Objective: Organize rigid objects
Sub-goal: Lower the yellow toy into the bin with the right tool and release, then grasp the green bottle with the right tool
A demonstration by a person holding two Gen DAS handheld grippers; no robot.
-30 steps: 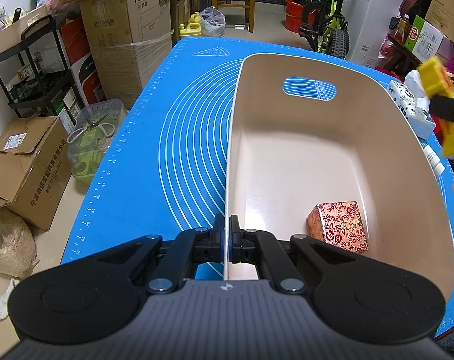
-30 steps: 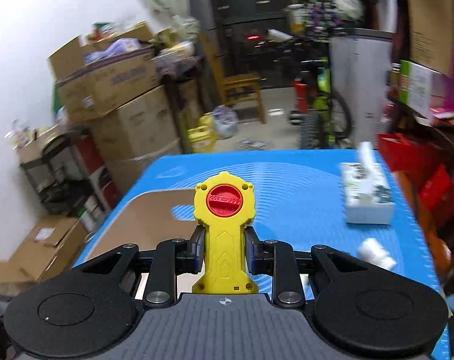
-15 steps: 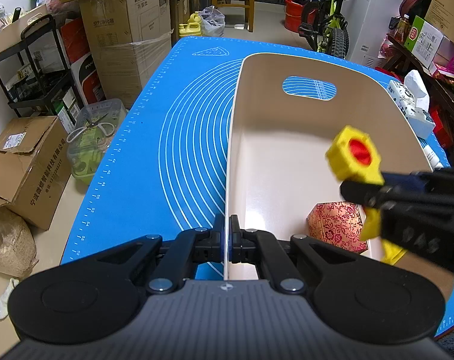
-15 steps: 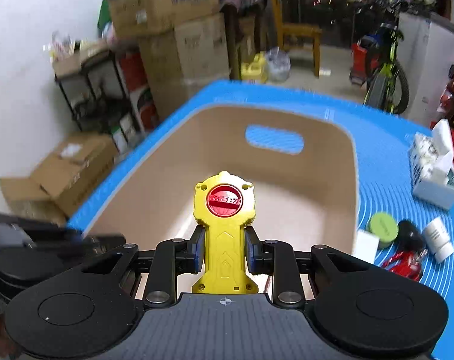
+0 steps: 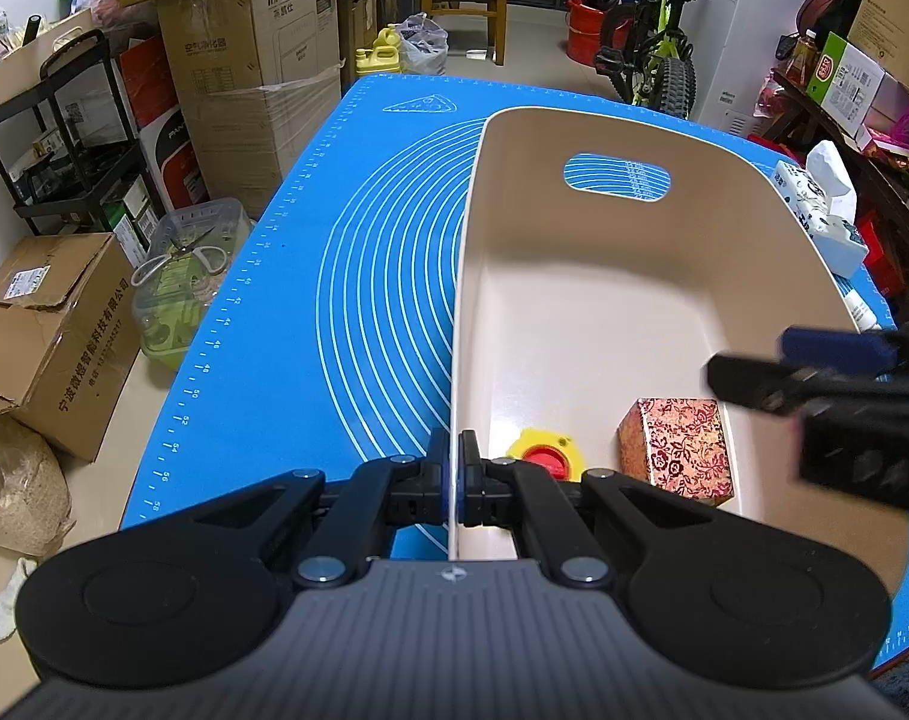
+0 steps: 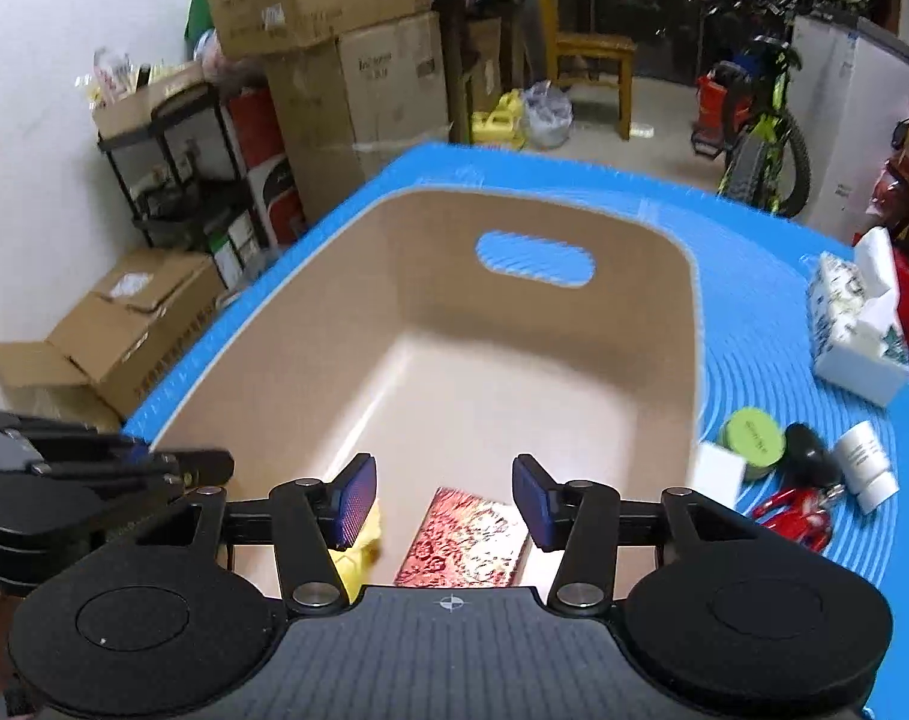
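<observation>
Yellow toy lies loose in the smooth beige bin, right jaws spread above it.

The bin (image 5: 628, 312) is glossy plastic with rounded corners and an oval handle slot, standing on a blue mat (image 5: 358, 276) printed with white arcs. The left gripper (image 5: 453, 474) is pinched tight on the bin's thin near rim. The right gripper (image 6: 445, 498) has just been opening; nothing is between its ribbed blue pads. The yellow toy (image 5: 541, 450), hard plastic with a red round centre, rests on the bin floor below, beside a boxy package in red floral foil (image 5: 679, 447).
</observation>
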